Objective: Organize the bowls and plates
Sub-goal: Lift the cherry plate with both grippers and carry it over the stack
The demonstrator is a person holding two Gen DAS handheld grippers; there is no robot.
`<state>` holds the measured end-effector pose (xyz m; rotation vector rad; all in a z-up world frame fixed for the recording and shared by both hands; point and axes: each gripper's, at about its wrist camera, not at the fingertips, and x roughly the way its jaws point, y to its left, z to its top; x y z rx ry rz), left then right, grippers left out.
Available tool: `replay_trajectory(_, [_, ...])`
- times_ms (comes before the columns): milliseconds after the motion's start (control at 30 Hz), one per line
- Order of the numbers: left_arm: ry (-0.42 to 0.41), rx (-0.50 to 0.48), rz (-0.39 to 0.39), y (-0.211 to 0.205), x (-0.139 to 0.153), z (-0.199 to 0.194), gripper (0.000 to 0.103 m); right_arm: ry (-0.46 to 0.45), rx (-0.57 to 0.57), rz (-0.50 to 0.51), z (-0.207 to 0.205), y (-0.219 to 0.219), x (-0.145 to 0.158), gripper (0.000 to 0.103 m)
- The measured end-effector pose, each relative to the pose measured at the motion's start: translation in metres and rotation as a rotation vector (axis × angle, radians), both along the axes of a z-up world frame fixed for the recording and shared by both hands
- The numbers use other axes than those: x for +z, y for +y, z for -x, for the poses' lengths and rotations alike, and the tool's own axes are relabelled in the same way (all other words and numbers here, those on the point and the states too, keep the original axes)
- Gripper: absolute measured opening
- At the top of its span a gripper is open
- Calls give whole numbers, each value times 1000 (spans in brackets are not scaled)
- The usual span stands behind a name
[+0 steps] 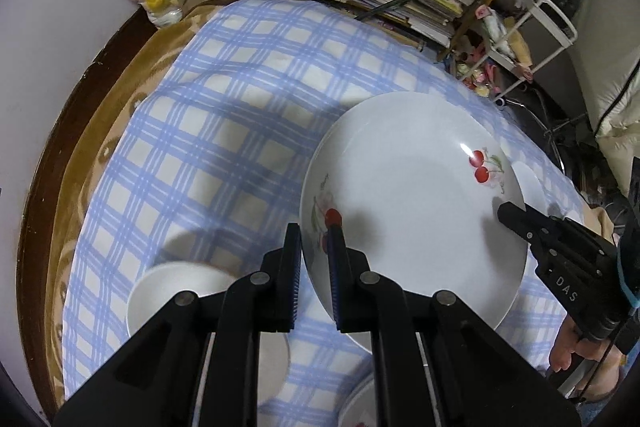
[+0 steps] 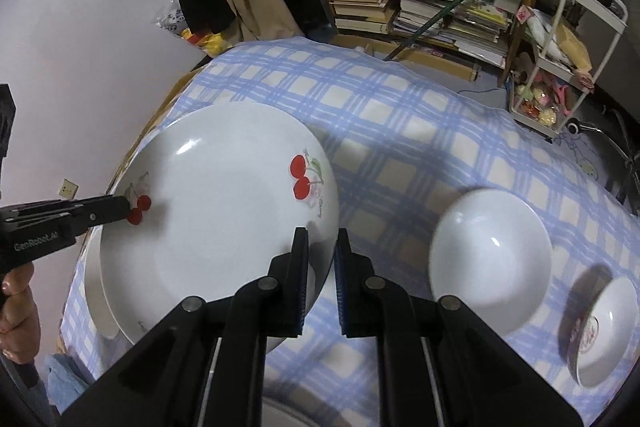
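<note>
Cherry plate (image 1: pixel 412 195) held over the checked counter (image 1: pixel 224 131) by both tongs.
Left tongs (image 1: pixel 316 239) clench the plate's near-left rim; right tongs (image 2: pixel 322 247) clench its opposite rim. To the plate's right a plain white bowl (image 2: pixel 492 259) rests, a patterned bowl (image 2: pixel 604 331) beyond it.

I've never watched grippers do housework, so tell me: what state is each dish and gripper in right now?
Large white cherry-print plate: lifted, tilted, pinched at opposite rims.
Left gripper: shut on that plate's rim.
Right gripper: shut on its other rim.
Plain white bowl: upright, empty, on the blue checked tablecloth.
Small patterned bowl: upright, empty.
</note>
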<state>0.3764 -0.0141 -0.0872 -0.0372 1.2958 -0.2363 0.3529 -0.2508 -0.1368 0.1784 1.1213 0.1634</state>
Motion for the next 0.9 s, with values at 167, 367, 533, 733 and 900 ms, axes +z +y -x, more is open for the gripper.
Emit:
replay_trajectory(167, [-10, -32, 3, -8, 10, 24, 11, -20, -13, 1, 28, -9, 15, 14])
replay_trajectory(367, [-13, -48, 11, -14, 18, 56, 12, -39, -45, -51, 58, -19, 29, 14])
replay_trajectory(533, [-7, -59, 6, -16, 16, 80, 12, -56, -53, -63, 85, -20, 34, 14])
replay_trajectory(733, [-26, -60, -9, -15, 10, 114, 13, -54, -52, -60, 112, -18, 29, 14])
replay_trajectory(900, [-40, -59, -22, -15, -1, 144, 14, -70, -89, -100, 143, -20, 15, 14])
